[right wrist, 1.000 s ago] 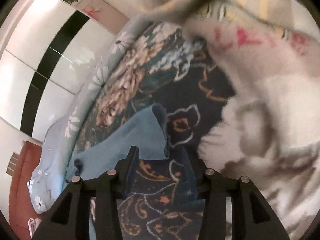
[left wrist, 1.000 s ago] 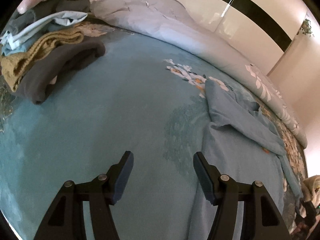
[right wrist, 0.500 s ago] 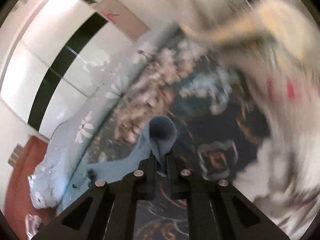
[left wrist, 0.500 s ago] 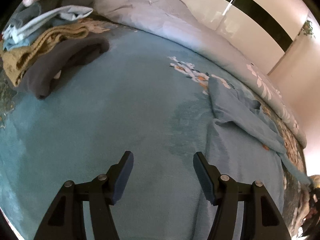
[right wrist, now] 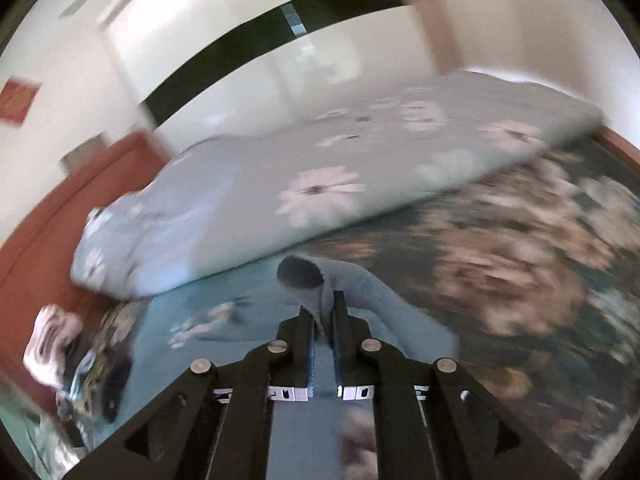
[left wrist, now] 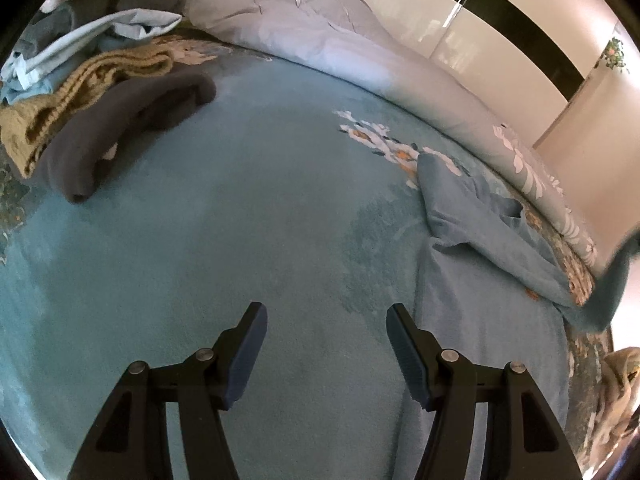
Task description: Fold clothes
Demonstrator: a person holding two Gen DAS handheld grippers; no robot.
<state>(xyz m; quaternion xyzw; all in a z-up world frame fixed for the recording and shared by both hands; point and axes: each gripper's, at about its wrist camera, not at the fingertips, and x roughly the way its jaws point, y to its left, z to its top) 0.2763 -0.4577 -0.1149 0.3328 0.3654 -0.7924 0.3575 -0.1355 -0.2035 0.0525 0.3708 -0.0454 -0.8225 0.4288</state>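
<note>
A blue long-sleeved garment (left wrist: 472, 264) lies spread on the teal bedspread (left wrist: 240, 220), to the right of my left gripper (left wrist: 324, 320), which is open and empty just above the bed. My right gripper (right wrist: 324, 312) is shut on the cuff of the garment's sleeve (right wrist: 304, 276) and holds it lifted; the sleeve (left wrist: 612, 288) shows raised at the right edge of the left wrist view. The right wrist view is blurred by motion.
A pile of clothes lies at the far left: a dark grey piece (left wrist: 120, 120), an olive knit (left wrist: 80, 88) and a light blue one (left wrist: 100, 36). A rolled floral duvet (left wrist: 360, 60) runs along the back. Wardrobe doors (left wrist: 500, 32) stand behind.
My right gripper closed on the blue sleeve cuff and lifted it, swinging away from the white patterned clothing. The left gripper stayed open and shifted only slightly.
</note>
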